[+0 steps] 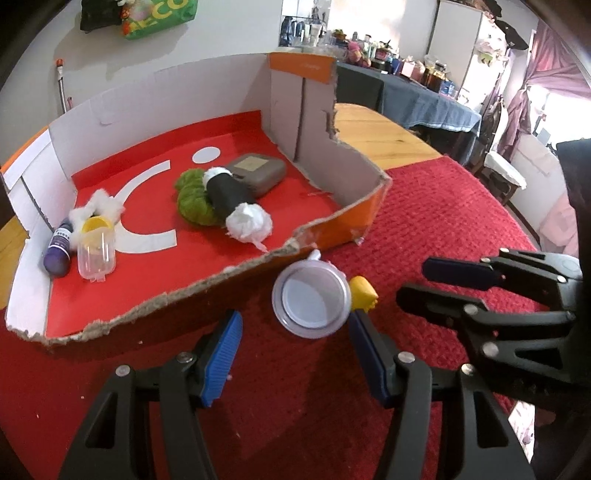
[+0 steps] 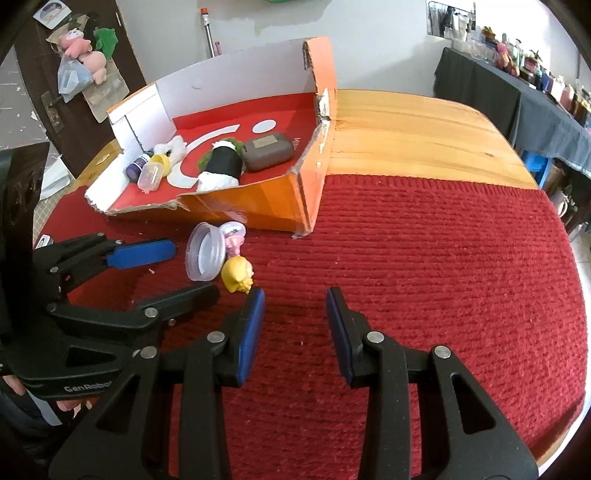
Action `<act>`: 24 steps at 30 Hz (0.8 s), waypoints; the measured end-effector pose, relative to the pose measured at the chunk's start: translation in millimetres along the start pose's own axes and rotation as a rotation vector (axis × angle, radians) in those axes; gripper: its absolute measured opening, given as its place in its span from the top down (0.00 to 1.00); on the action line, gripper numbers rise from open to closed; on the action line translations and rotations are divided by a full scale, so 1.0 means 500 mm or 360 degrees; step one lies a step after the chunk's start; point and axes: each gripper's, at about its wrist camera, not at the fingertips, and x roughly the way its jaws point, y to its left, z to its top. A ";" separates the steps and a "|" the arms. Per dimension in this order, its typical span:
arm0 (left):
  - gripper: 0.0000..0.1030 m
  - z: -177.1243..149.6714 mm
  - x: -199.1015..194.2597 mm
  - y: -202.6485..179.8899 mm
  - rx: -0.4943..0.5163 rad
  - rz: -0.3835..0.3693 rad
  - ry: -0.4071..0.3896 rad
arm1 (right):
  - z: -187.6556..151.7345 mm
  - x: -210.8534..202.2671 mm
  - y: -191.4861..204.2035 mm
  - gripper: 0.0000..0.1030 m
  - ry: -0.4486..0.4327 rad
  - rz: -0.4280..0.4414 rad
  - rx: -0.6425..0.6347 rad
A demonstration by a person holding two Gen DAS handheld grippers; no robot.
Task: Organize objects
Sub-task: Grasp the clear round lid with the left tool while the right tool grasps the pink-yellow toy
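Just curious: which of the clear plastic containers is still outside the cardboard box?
The round clear tub lying on the red cloth beside the yellow toy; the yellow-capped clear bottle lies inside the box.

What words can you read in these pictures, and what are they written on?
"GenRobo", cut off there: on the left tool's black body.
"ECO", partly cut off: on the green bag hanging on the wall.
Purple bottle label: too small to read.
Grey case sticker: blurred.

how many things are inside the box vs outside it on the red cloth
Inside the box: 6 (purple bottle, clear capsule, white fluff, green yarn, black roll, grey case)
On the cloth: 3 (clear lid, yellow figure, pink toy)
Total: 9
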 end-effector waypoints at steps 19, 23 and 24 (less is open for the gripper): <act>0.50 -0.004 -0.009 0.059 -0.0080 0.0029 -0.0006 | 0.025 0.037 0.052 0.67 0.0019 0.0091 -0.0115; 0.54 -0.005 -0.009 0.063 -0.0082 0.0027 -0.0008 | 0.032 0.048 0.053 0.67 0.0021 0.0117 -0.0110; 0.57 -0.005 -0.009 0.062 -0.0078 0.0029 -0.0010 | 0.033 0.050 0.055 0.67 0.0023 0.0118 -0.0116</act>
